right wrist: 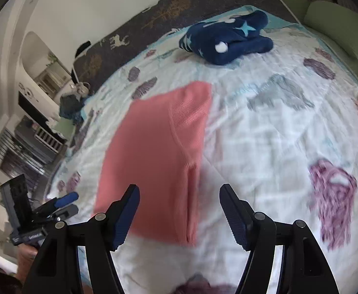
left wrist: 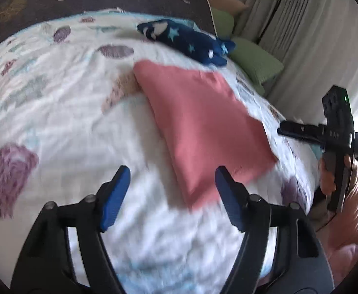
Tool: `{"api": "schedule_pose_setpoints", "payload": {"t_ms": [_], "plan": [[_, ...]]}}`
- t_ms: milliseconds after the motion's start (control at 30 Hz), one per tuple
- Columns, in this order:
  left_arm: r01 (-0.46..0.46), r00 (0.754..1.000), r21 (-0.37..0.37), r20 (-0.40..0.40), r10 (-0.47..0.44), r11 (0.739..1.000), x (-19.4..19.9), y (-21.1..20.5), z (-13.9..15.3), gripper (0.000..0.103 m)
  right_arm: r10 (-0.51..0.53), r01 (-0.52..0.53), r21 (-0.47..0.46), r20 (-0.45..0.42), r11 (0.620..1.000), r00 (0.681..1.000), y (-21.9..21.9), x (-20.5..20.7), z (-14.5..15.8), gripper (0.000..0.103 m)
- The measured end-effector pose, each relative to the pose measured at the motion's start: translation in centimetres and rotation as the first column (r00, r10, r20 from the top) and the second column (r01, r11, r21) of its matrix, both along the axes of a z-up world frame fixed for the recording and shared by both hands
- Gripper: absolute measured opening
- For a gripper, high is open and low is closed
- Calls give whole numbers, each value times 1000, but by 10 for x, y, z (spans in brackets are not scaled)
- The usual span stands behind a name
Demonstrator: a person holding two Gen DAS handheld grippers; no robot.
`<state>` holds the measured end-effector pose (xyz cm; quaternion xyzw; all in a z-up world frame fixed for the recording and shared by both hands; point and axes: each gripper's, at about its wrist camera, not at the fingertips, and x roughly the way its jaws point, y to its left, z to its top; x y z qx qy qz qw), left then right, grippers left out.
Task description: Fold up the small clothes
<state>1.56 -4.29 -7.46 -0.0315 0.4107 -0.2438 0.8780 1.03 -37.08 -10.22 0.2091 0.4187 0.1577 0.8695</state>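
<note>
Lying folded on quilt (left wrist: pixel 68 112): pink garment (left wrist: pixel 203 122); both hand-held grippers open.

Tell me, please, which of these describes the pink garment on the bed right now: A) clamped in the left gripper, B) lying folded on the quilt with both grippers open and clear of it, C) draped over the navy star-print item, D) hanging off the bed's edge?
B: the pink garment lies folded on the quilt, apart from the navy star-print item, while the left gripper and right gripper stand open, nothing between their pads.

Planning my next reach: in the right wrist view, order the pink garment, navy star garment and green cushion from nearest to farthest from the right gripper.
From the right gripper, jaws open:
1. Pink garment, flat just ahead, slightly left.
2. Navy star garment, far side of the bed.
3. Green cushion, beyond the bed edge, upper right.
</note>
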Motion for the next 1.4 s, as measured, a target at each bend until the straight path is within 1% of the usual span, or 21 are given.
{"api": "schedule_pose_setpoints", "payload": {"t_ms": [100,233,267,367,400,467,567,833,1167,1233,1267,1300,1333,1367,1400], "plan": [[17,1000,30,-10,-16,999,23,-13,-4,72,15,-14,34,-20,999,1000,-2,18,-5,70],[78,996,36,-41,-76,996,50,-33,-15,72,37,-30,108,-68,994,997,-4,43,-19,70],[81,996,40,-51,-79,996,57,-35,-18,72,39,-27,130,-87,991,995,-5,51,-24,70],[72,993,41,-93,-68,997,80,-42,-31,72,50,-32,164,-108,986,993,-5,66,-32,70],[71,992,31,-108,-67,997,87,-42,-34,72,53,-33,170,-115,985,992,-6,71,-35,70],[77,987,-19,-144,-78,997,101,-41,-39,72,59,-36,179,-129,983,990,-7,84,-41,70],[91,982,-70,-159,-101,993,115,-42,-41,72,80,-55,207,-118,977,990,-8,97,-45,70],[123,976,-121,-163,-142,985,143,-49,-45,74,119,-103,187,-73,977,990,1,124,-47,70],[146,973,-128,-158,-165,981,168,-55,-46,75,136,-127,170,-43,977,990,8,145,-47,70],[141,974,-129,-158,-161,982,170,-56,-46,75,127,-120,157,-37,980,991,9,147,-47,64],[136,975,-127,-156,-155,983,172,-57,-46,73,117,-111,139,-37,984,992,10,147,-47,51],[131,978,-117,-150,-148,984,172,-58,-45,70,105,-100,113,-42,989,994,11,148,-48,41],[125,982,-95,-132,-137,988,170,-59,-43,59,105,-100,112,-42,989,994,11,147,-48,40],[123,984,-82,-116,-132,989,169,-60,-40,47,101,-97,109,-34,989,994,11,145,-47,33],[118,987,-74,-103,-125,990,168,-59,-38,42,101,-98,96,-24,991,995,14,143,-44,25]]}}
